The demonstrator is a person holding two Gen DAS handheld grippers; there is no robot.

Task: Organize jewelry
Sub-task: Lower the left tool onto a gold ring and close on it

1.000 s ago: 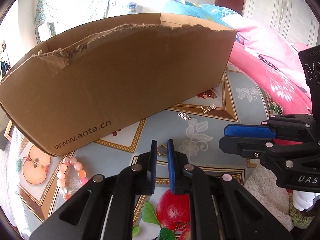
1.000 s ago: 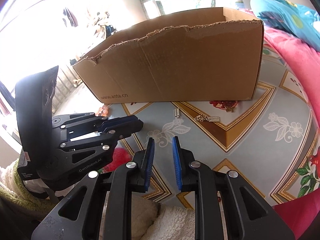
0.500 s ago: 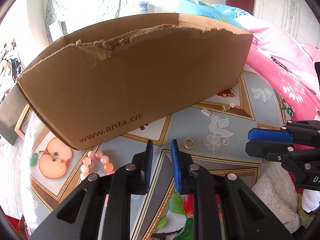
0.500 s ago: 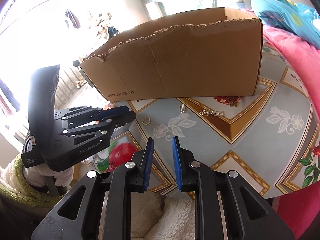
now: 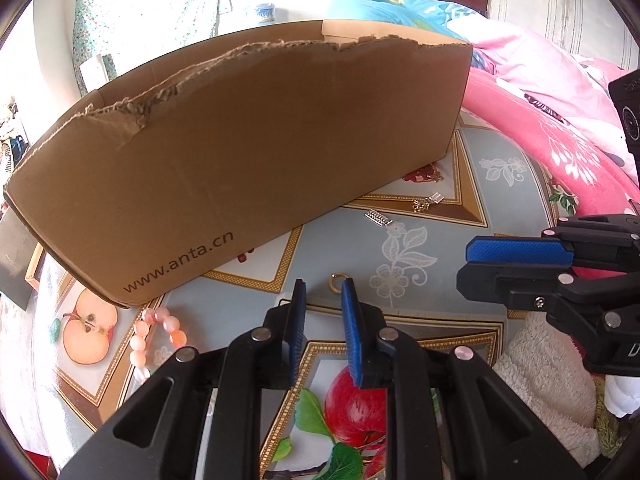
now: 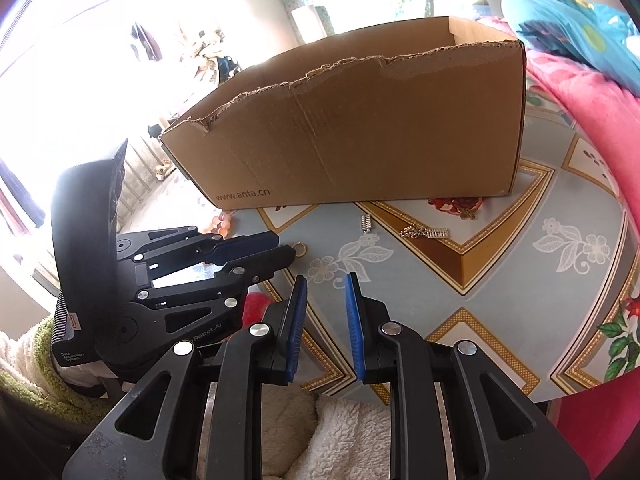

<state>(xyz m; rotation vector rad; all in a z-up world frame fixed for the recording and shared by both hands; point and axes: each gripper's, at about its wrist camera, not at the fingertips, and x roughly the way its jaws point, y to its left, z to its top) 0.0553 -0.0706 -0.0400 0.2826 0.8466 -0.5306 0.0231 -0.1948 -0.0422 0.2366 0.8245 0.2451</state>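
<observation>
A torn-topped cardboard box (image 5: 248,152) (image 6: 360,128) stands on the patterned table. In front of it lie a gold ring (image 5: 339,280) (image 6: 299,247), a silver clip (image 5: 378,217) (image 6: 366,223), a gold chain with a silver piece (image 5: 430,202) (image 6: 424,233), a red ornament (image 5: 424,174) (image 6: 456,203) and a pink bead bracelet (image 5: 160,332) (image 6: 222,222). My left gripper (image 5: 323,286) (image 6: 276,246) is open a narrow gap and holds nothing, with the ring just beyond its tips. My right gripper (image 6: 326,280) (image 5: 516,256) hovers near the table's front edge, open and empty.
The table (image 6: 460,272) carries a fruit-and-flower cloth. Pink and blue bedding (image 5: 560,128) is piled at the right. A fluffy white sleeve (image 5: 548,364) shows under the right gripper. A bright window and clutter are at the left in the right wrist view.
The left gripper's jaws have parted a little and it has drawn back slightly. The gold ring that sat at its fingertips now lies on the table just ahead of them. The right gripper has stayed still.
</observation>
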